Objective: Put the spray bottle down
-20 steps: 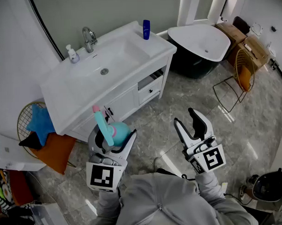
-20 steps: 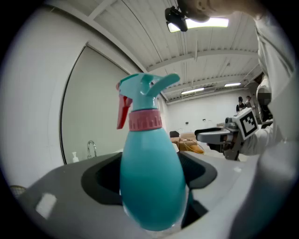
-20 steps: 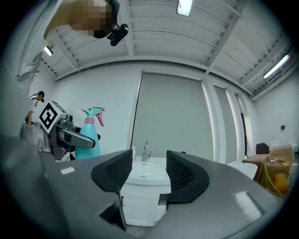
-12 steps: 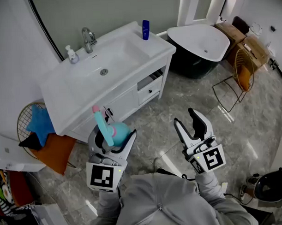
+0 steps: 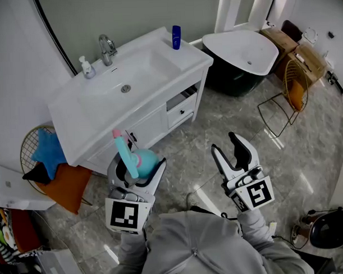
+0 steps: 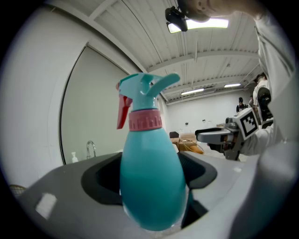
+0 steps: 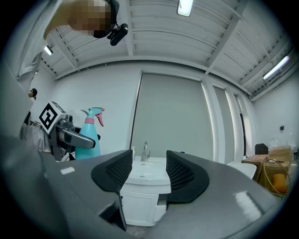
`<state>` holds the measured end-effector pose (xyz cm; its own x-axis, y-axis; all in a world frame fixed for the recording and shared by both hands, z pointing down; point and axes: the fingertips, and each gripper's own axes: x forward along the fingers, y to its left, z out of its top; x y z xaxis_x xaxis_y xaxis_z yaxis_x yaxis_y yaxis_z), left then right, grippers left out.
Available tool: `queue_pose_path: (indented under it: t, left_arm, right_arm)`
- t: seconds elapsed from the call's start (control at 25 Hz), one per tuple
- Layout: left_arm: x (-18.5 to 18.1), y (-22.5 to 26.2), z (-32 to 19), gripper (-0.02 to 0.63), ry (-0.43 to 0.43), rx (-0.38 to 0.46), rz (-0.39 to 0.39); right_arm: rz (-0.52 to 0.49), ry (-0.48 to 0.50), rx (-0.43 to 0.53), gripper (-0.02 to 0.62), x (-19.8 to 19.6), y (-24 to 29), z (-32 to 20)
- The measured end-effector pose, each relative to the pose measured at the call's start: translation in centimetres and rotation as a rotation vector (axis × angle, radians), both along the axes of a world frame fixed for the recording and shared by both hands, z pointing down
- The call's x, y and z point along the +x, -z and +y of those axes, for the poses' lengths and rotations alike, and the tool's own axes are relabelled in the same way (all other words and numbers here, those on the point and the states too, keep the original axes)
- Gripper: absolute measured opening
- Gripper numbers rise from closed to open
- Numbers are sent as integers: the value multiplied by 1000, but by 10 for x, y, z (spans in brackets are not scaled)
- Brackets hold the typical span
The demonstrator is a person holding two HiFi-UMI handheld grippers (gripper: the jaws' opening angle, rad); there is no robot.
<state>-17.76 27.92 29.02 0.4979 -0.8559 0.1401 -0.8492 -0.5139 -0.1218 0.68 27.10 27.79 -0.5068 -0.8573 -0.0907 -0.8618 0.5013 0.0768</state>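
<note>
Evidently mid-carry: left tool (image 5: 137, 164) clamps the spray bottle (image 5: 143, 159), right tool (image 5: 225, 144) gapes empty; next, reach the desk (image 5: 188, 51), front edge

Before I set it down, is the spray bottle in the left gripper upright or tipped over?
Upright. The spray bottle stands nozzle-up in the left gripper, pink collar above its teal body.

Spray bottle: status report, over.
Left tongs shut on spray bottle, upright, not yet down. Right tongs open, empty. Sink counter ahead, path looks clear.
</note>
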Motion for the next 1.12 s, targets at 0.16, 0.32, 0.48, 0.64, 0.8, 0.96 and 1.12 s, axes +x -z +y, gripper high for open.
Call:
queue_pose_path:
  t: [0.16,0.32,0.48,0.64,0.8,0.96,1.12]
  left_arm:
    - [1,-1,-2,408,-1,-2,2]
    - [7,-1,-7,408,-4,3,4]
    - [19,-1,-16,408,-2,7,4]
    - [29,1,-29,408,10,58,-15]
    - [45,5,-40,408,40,56,-10]
    - [59,7,-52,408,66,59,-17]
    - [64,3,-64,408,78,70,-24]
  right_arm:
    - [-15,-1,13,225,2,3,0]
    - [-17,-2,19,225,8,2,-2]
    - [-24,-11,18,225,21,3,-10]
    - [-45,-25,13,225,40,3,-23]
    - [-54,-10,12,225,55,2,-37]
    - [-61,21,8,225,66,1,-52]
    - [-69,33,-5,225,74,-4,-69]
